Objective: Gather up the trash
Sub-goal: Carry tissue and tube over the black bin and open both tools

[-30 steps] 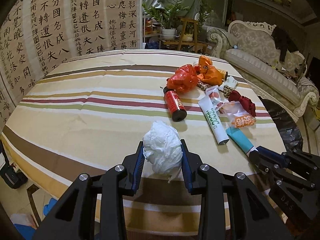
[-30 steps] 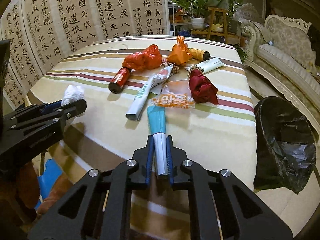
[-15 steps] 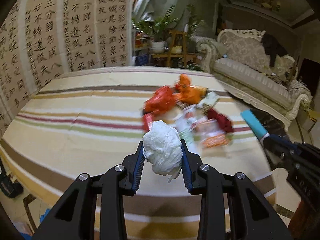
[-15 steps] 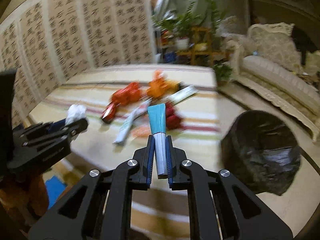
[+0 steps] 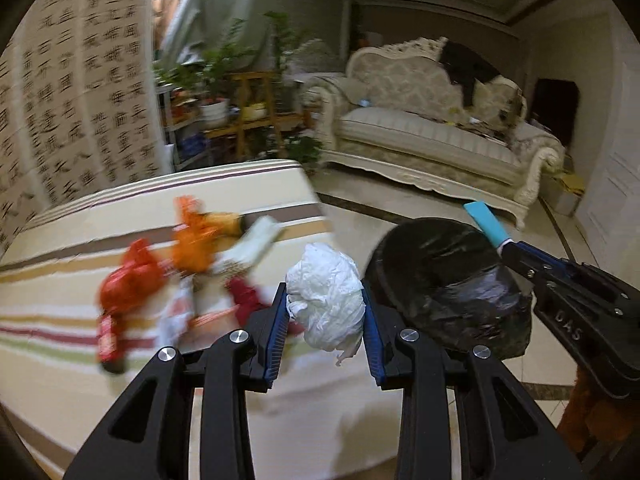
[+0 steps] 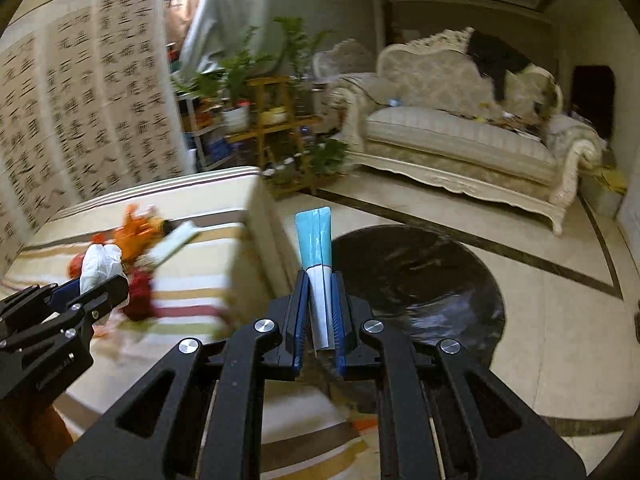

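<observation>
Above black bin bag (image 6: pixel 420 280), right claw (image 6: pixel 320 312) gripping teal tube (image 6: pixel 316 240) (upright)

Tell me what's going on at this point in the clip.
A person is clearing trash with a handheld gripper in each hand. The left gripper is clamped on a crumpled white plastic bag, and the right gripper is shut on a teal and white tube. Both are held off the striped table, near the black-lined trash bin on the floor. Neither piece has been dropped in yet. More trash, including orange and red bags, lies on the table.
</observation>
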